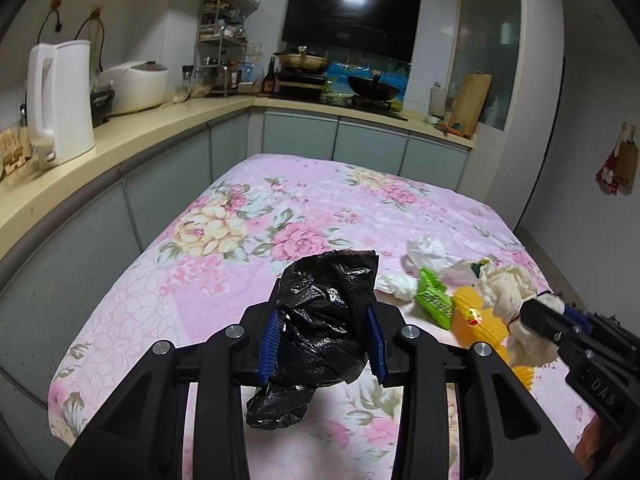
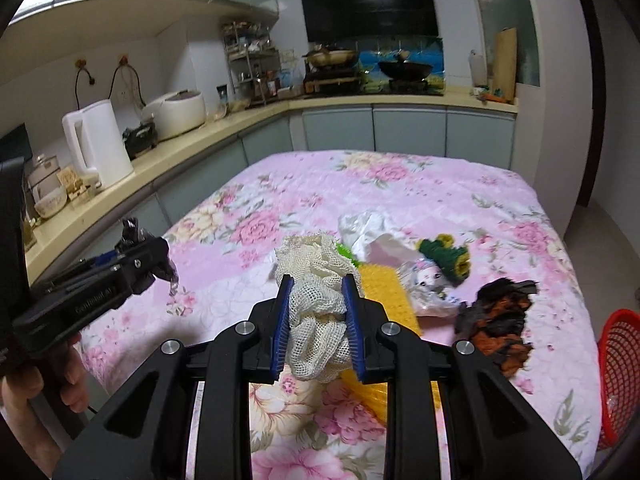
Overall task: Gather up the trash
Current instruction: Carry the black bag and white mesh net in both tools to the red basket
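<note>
A: Item one, left gripper (image 1: 323, 344): blue pads clamped on a crumpled black plastic bag (image 1: 320, 332), which bulges above the jaws and hangs below them, clear of the cloth

B: Item two, right gripper (image 2: 316, 320): pads pressed on a bunched cream mesh cloth (image 2: 318, 300), its top puffed out above the fingers

A: Item three, trash pile, on the pink floral tablecloth (image 2: 420, 184) just past the right gripper: yellow ridged piece (image 2: 384, 286) under the mesh, green plastic piece (image 1: 434, 300) beside it, white crumpled paper (image 2: 366, 228) behind

B: Further right in the right wrist view: printed wrapper (image 2: 430, 284), dark green and yellow knitted piece (image 2: 448, 258), black and orange scrap (image 2: 500, 322)

A: Item four, red mesh basket (image 2: 618, 372), off the table's right edge, lower than the top

B: Surroundings: white kettle (image 1: 60, 100) and rice cooker (image 1: 134, 86) on the counter at left, wok (image 1: 374, 88) on the stove, black range hood (image 1: 352, 16) above
</note>
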The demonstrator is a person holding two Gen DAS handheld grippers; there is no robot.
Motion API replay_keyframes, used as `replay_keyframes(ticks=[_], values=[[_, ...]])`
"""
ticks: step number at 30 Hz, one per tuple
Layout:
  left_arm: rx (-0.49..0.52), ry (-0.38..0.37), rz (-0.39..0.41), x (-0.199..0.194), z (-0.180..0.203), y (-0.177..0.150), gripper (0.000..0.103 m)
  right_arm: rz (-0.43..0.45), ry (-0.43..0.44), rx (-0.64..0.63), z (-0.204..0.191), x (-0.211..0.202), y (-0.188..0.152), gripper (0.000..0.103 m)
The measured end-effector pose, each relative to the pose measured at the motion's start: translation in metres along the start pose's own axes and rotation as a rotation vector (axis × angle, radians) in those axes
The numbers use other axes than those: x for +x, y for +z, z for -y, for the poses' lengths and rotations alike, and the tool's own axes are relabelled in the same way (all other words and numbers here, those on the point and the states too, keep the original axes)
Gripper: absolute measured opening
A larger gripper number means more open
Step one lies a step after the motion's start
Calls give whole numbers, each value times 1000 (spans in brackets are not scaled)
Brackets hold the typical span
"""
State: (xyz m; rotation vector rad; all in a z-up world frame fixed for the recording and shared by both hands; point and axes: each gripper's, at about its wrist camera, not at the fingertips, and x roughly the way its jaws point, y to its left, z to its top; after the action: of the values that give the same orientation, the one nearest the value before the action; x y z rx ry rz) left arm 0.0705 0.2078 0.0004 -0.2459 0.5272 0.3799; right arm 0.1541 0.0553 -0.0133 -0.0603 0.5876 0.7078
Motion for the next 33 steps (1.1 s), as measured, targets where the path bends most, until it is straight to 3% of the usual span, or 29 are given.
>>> replay_keyframes(ticks=[19, 33], values=[[92, -98, 63, -29, 53, 5, 34, 120, -89, 100, 45, -75, -1, 25], [196, -212, 95, -42, 119, 2, 34, 185, -187, 190, 91, -122, -14, 25]])
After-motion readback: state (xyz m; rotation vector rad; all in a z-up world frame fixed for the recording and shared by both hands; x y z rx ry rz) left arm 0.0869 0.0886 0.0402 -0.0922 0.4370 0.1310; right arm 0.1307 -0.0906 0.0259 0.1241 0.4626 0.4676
